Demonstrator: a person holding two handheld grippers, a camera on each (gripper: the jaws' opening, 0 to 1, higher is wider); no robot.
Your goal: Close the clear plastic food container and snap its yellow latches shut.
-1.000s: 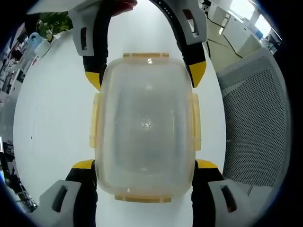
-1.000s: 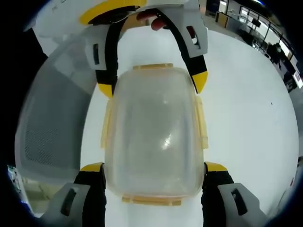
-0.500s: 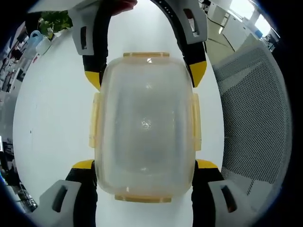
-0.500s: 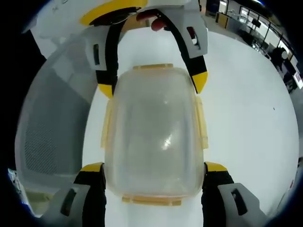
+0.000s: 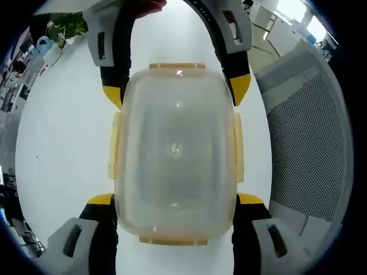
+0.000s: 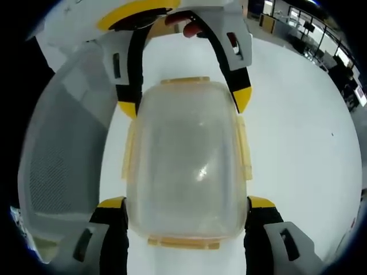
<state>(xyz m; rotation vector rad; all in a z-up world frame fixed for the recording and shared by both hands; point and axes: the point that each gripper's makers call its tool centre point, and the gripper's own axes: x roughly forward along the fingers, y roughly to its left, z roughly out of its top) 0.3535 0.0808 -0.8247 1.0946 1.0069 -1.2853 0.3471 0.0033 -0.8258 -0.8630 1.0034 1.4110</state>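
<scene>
Both my hand-held grippers, left [image 5: 175,200] and right [image 6: 186,203], pinch the clear container [image 5: 175,152] from opposite ends above the white worktop [image 5: 63,143], lid on.

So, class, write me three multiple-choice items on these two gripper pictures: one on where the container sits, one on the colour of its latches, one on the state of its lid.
1. Where is the clear container?
A. On the mesh chair
B. On the white table, between the two grippers
C. Lifted high above the table

2. What colour are its latches?
A. Yellow
B. Blue
C. Red

3. What is the state of the lid?
A. Lying beside the container
B. Standing upright on a hinge
C. Sitting on top of the container

Answers:
1 B: the left gripper straddles one end and the right gripper the other, with the white table around it.
2 A: yellow tabs line every side.
3 C: the lid covers the top in both views.
</scene>
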